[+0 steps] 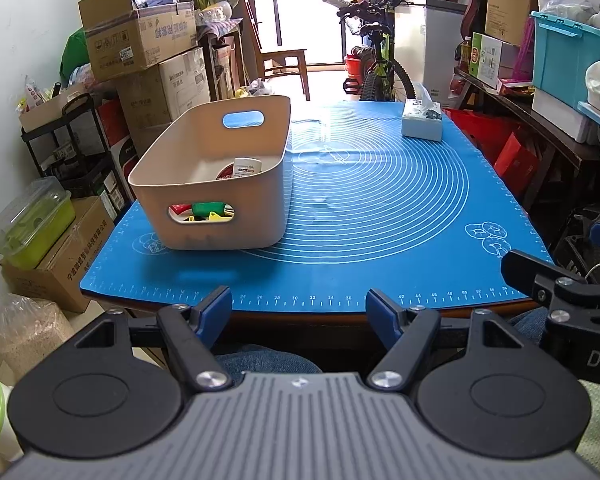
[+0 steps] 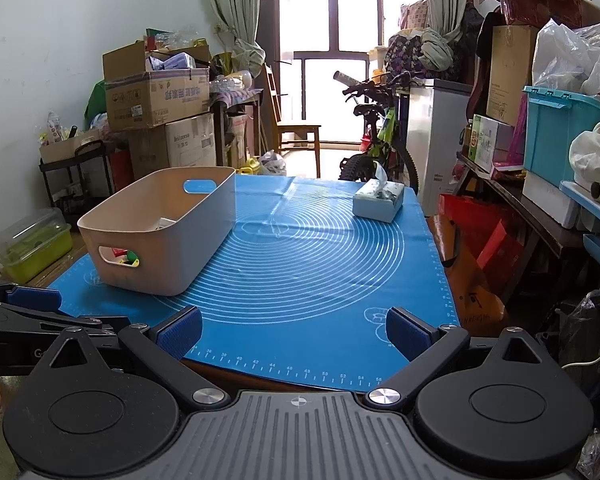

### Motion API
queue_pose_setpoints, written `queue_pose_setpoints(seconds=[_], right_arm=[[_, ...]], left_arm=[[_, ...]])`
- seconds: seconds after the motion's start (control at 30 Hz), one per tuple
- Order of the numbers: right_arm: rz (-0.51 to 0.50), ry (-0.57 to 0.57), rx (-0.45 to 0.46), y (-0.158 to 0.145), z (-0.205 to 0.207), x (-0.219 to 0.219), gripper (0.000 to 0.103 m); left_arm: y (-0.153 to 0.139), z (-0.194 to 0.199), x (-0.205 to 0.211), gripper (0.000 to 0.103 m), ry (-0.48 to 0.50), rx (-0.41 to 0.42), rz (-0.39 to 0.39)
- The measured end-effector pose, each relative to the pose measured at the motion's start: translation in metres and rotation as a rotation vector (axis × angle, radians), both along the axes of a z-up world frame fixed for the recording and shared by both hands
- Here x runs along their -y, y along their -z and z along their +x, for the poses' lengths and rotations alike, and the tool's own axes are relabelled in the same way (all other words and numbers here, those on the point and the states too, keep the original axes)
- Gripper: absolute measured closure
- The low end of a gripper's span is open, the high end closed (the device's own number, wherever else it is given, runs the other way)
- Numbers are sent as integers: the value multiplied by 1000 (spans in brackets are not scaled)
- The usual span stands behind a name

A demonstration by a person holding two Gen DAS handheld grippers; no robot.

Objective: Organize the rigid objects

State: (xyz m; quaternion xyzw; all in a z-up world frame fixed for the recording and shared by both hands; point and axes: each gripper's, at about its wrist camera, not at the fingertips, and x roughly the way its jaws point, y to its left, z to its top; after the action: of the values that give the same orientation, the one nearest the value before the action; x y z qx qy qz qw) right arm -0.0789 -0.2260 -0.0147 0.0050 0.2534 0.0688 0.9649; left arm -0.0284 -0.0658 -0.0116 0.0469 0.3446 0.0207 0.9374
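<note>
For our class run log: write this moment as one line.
left tool: open, empty | right tool: open, empty | bin: holds items | mat: tissue box only

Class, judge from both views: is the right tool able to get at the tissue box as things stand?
Probably yes. The right tool is open and empty, and only bare blue mat lies between it and the tissue box. The beige bin stands off to the left, out of the way.
</note>
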Motion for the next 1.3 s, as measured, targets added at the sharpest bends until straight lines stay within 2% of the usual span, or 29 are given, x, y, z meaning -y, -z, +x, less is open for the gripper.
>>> queue_pose_setpoints(seconds=[1.3], right_arm=[[-1,4,-10,0,4,1,5]], left_arm=[[1,1,-4,28,-8,-7,-11]])
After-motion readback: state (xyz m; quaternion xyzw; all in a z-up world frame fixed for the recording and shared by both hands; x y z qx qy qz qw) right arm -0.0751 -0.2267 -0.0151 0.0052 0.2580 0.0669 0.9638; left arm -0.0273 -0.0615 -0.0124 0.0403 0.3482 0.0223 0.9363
